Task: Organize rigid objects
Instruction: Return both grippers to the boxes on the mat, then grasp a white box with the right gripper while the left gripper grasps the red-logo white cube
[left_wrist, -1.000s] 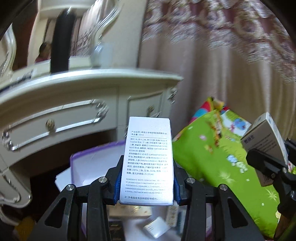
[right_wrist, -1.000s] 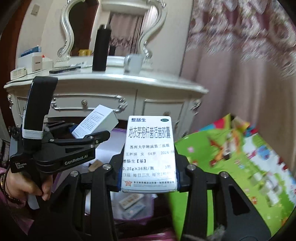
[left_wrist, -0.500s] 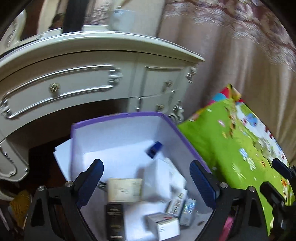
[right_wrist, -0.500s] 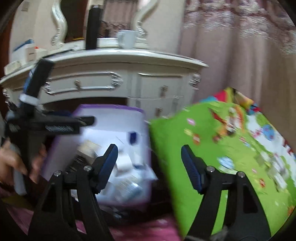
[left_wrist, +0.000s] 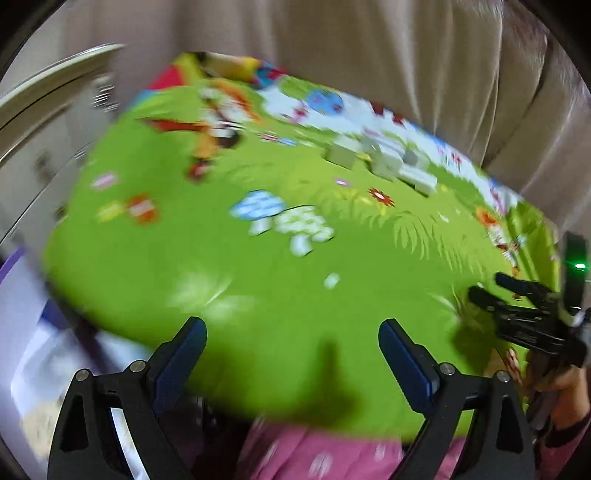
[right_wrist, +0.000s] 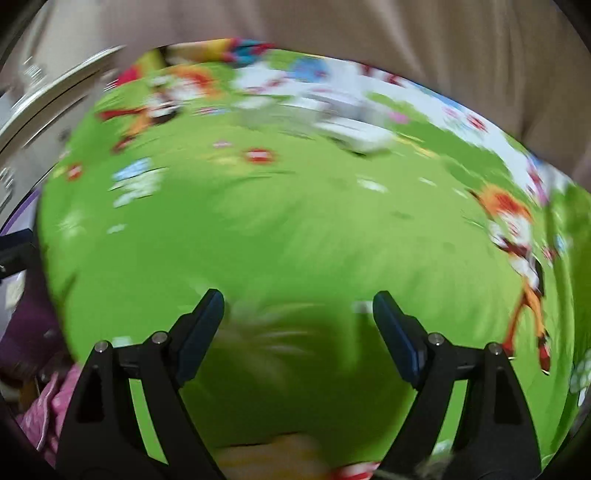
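Several small white and grey boxes (left_wrist: 384, 162) lie in a cluster at the far side of a green cartoon play mat (left_wrist: 258, 266); they show blurred in the right wrist view (right_wrist: 347, 129). My left gripper (left_wrist: 291, 339) is open and empty above the mat's near part. My right gripper (right_wrist: 298, 317) is open and empty over the mat (right_wrist: 295, 240). It also shows at the right edge of the left wrist view (left_wrist: 524, 314), held by a hand.
A purple-rimmed white bin (left_wrist: 18, 295) sits off the mat's left edge. A white dresser (left_wrist: 44, 110) stands at far left. Beige curtains (left_wrist: 406, 55) hang behind the mat. Pink patterned fabric (left_wrist: 314, 458) lies at the near edge.
Both grippers let go of their boxes over the bin, opened, and swung right from the bin to face the green mat. Both views are motion-blurred.
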